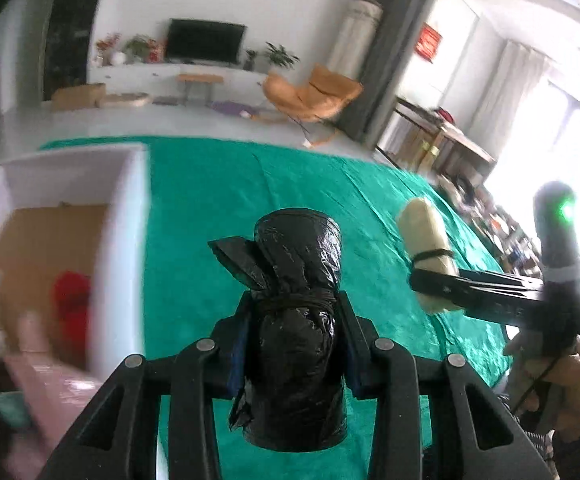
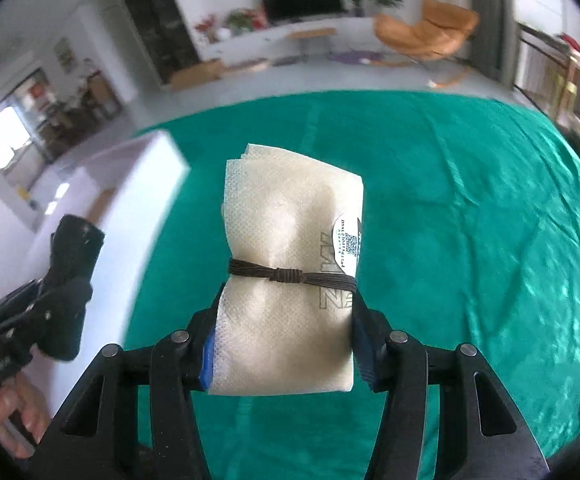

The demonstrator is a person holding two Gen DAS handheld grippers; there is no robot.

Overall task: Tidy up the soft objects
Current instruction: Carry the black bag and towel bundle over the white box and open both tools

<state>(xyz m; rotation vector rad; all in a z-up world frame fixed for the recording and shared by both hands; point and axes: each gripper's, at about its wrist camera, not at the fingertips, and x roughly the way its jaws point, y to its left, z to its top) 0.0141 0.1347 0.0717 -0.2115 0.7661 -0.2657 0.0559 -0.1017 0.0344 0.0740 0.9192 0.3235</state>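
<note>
The left gripper (image 1: 296,320) is clamped on a black bag roll (image 1: 296,304), long axis along its fingers; the white box (image 1: 121,240) lies left, nearer this hand. The right gripper (image 2: 285,336) is clamped on a cream cloth roll (image 2: 290,280).

A: Which colours are seen on the two bundles?
B: Glossy black on the plastic roll (image 1: 296,320); pale cream, finely dotted, on the folded cloth (image 2: 290,280), bound by a dark brown cord (image 2: 290,274).
A: And beneath?
B: A teal-green cloth (image 1: 217,208) is spread; a white box (image 1: 121,240) with a brown inside is seen, with something red (image 1: 71,296) inside.
</note>
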